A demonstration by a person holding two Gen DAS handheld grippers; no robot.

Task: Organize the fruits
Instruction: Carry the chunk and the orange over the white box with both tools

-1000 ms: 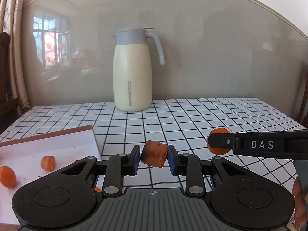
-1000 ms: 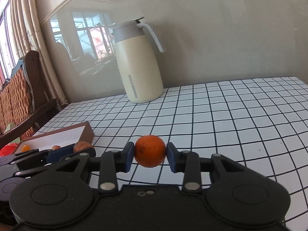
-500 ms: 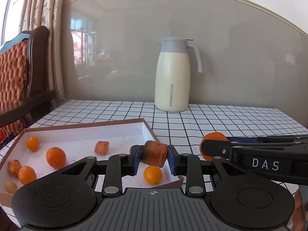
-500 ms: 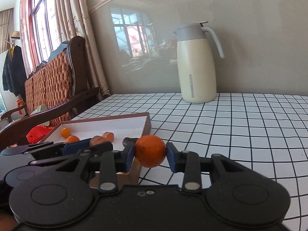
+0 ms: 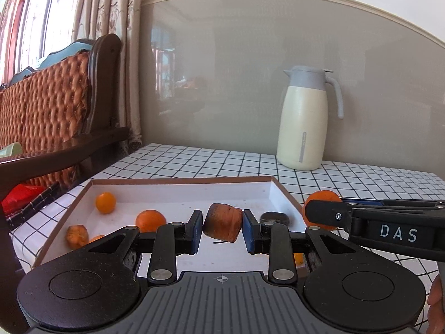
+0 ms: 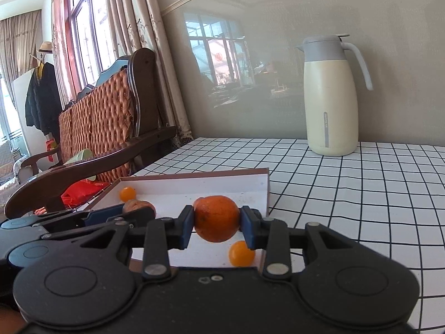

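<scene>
My left gripper (image 5: 222,226) is shut on a brownish-orange fruit piece (image 5: 222,224) and holds it above the white inside of a brown-rimmed box (image 5: 178,179). My right gripper (image 6: 217,222) is shut on a round orange (image 6: 216,218) over the box's right part (image 6: 265,186). The right gripper also shows from the side in the left wrist view (image 5: 319,214), at the box's right edge. Several small oranges lie in the box (image 5: 105,202) (image 5: 150,220) (image 6: 241,253), and a dark piece (image 5: 274,217) too.
A cream jug with a grey lid (image 5: 304,122) (image 6: 331,97) stands at the back of the checked tablecloth (image 6: 347,183). A wooden chair with a woven back (image 5: 47,105) stands left of the table. A red bag (image 5: 19,194) lies beside it.
Both grippers have swung left, each still holding its fruit. The box now lies straight ahead under them and the jug has shifted to the right of view.
</scene>
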